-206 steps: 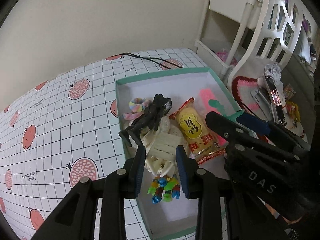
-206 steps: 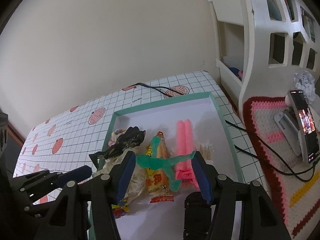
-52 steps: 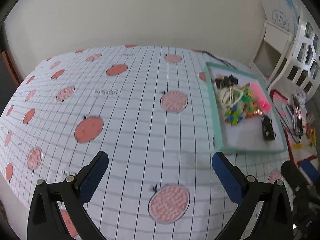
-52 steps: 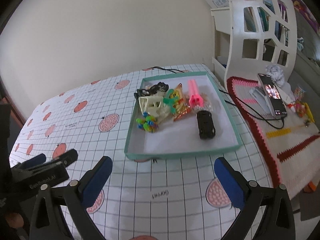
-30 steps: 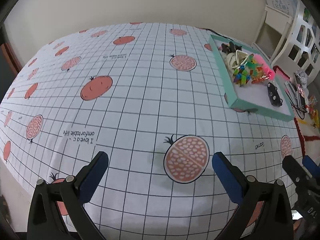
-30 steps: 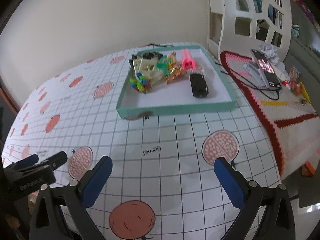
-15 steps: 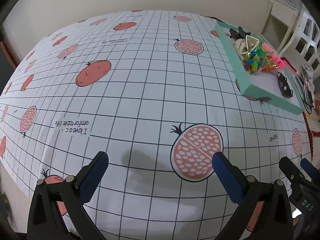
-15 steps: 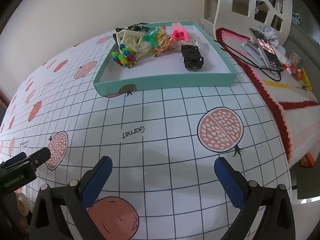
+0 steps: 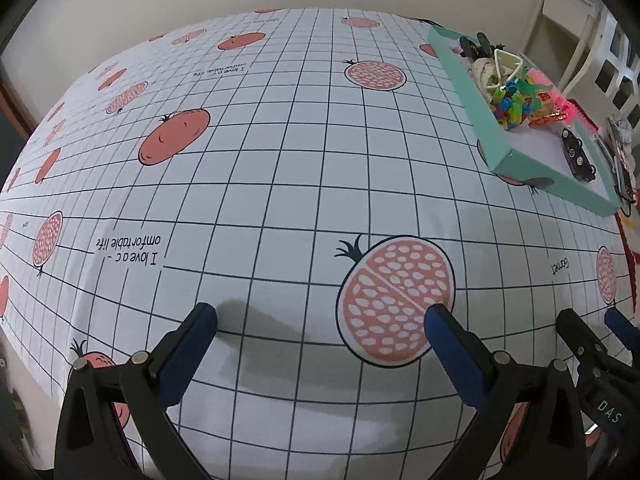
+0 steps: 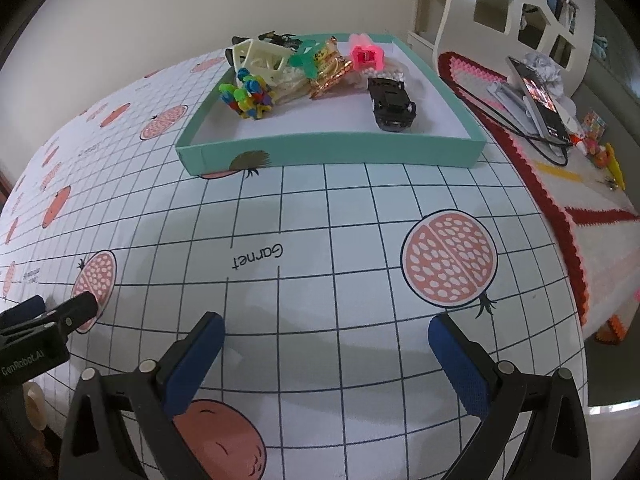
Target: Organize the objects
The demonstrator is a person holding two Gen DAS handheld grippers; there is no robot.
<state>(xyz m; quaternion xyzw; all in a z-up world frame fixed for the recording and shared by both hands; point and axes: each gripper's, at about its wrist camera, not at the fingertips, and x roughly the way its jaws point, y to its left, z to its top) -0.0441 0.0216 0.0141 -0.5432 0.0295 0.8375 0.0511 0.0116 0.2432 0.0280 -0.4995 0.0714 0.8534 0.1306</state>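
We hold the left gripper [image 9: 320, 330] and the right gripper [image 10: 326, 338] low over the near desk [image 10: 320, 216], fingers wide apart, both empty. The objects already lie in the teal tray [image 10: 328, 151]: black toy car [image 10: 391, 100], colourful blocks [image 10: 248, 96], pink piece [image 10: 367, 53]. The sorting seems finished; next we probably only rest.

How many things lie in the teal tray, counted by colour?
In the teal tray:
Black: 2, toy car, figure
Cream: 1, cage piece
Multicolour: 1, bead cluster
Green: 1, figure
Yellow: 1, snack packet
Pink: 1, block
Total: 7
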